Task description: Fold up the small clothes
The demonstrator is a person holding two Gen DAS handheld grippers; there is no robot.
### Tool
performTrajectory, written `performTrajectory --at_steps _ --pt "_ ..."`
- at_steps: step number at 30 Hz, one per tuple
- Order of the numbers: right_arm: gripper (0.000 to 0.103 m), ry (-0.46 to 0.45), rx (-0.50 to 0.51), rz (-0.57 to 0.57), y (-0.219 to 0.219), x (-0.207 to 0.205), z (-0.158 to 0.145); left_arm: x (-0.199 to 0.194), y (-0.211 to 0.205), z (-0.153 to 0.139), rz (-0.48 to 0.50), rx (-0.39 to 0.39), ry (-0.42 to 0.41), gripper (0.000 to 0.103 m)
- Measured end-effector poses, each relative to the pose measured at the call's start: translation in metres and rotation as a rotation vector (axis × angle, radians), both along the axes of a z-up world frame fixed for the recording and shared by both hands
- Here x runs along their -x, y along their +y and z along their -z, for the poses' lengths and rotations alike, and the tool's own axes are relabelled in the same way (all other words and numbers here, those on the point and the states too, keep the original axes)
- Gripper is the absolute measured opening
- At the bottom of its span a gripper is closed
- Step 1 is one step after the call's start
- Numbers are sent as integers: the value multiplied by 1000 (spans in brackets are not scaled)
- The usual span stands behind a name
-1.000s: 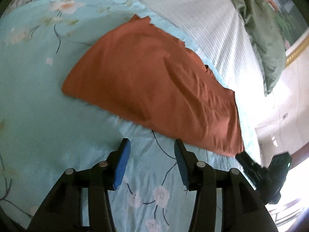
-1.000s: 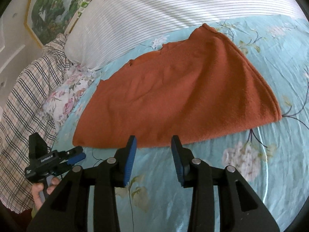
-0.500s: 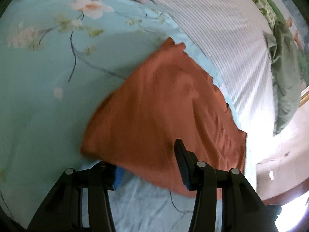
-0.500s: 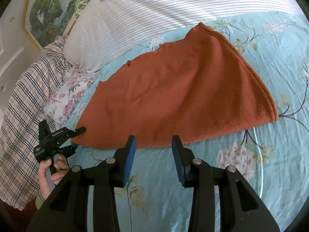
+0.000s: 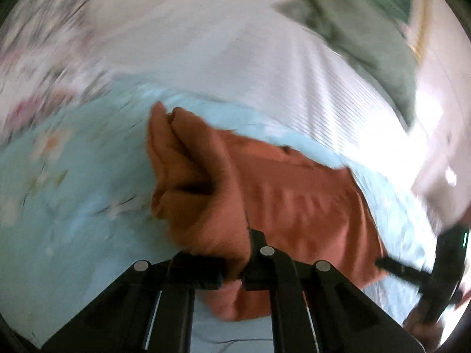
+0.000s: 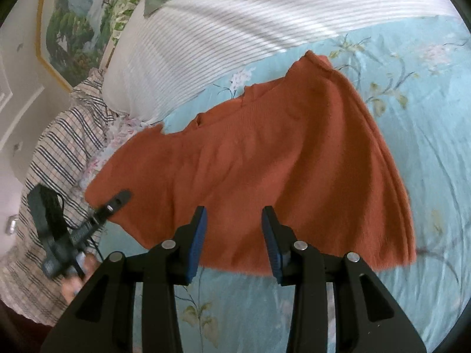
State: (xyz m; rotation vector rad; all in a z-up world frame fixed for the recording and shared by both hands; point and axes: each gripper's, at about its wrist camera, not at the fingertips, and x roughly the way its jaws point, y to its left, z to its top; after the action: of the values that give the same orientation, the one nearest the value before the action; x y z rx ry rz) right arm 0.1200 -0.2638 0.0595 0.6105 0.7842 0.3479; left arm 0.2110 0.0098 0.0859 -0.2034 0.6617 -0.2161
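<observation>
A rust-orange knit garment (image 6: 279, 158) lies spread on the light blue floral bedsheet (image 6: 412, 94). In the blurred left wrist view my left gripper (image 5: 232, 270) is shut on the garment's (image 5: 294, 206) near edge, and the cloth bunches up into folds above the jaws. In the right wrist view my right gripper (image 6: 232, 235) is open and empty, with its blue pads just over the garment's near hem. The left gripper (image 6: 114, 203) also shows there at the garment's left corner.
A white striped pillow (image 6: 235, 23) lies behind the garment. A plaid cloth (image 6: 59, 147) hangs at the bed's left side. A green cloth (image 5: 368, 29) lies on the pillow. A framed landscape picture (image 6: 79, 17) is on the wall.
My left gripper moved onto the garment's edge and shut on it, lifting and bunching the cloth. My right gripper moved slightly forward over the near hem and stayed open.
</observation>
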Motion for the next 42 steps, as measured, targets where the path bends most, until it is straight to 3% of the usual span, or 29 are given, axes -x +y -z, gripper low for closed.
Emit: performTrajectory --at_steps 5,6,8,11,16,18,20,23,26,32,36,42 --pt "41 53 -92 -72 2 -48 5 -3 -77 22 150 -218 -14 6" --pt "44 63 -106 -87 5 -57 6 -3 -92 33 182 -272 -13 6" --pt "68 89 -123 -137 15 -79 9 -1 -109 51 216 -344 -7 6" --pt "71 106 -112 -200 38 -110 11 2 -117 67 222 -412 -13 5" --pt "71 150 -122 -274 74 -168 23 0 -112 62 228 -370 -14 5" --pt "65 154 -111 -322 89 -186 26 1 -116 64 237 -391 -17 5" --pt "27 142 -82 -339 98 -194 25 2 -116 64 245 -392 -18 5" --pt "19 106 -57 -338 94 -195 13 5 -115 56 272 -376 -29 5" --pt "17 17 -40 -323 74 -180 -15 10 -118 41 301 -368 -57 5" --pt "17 -82 30 -231 -1 -141 -52 7 -147 11 417 -188 -52 6" --pt "17 -19 46 -145 -49 -128 -29 4 -187 19 495 -115 -6 6" --pt "16 42 49 -91 -82 -124 -1 -2 -222 50 554 -76 80 6"
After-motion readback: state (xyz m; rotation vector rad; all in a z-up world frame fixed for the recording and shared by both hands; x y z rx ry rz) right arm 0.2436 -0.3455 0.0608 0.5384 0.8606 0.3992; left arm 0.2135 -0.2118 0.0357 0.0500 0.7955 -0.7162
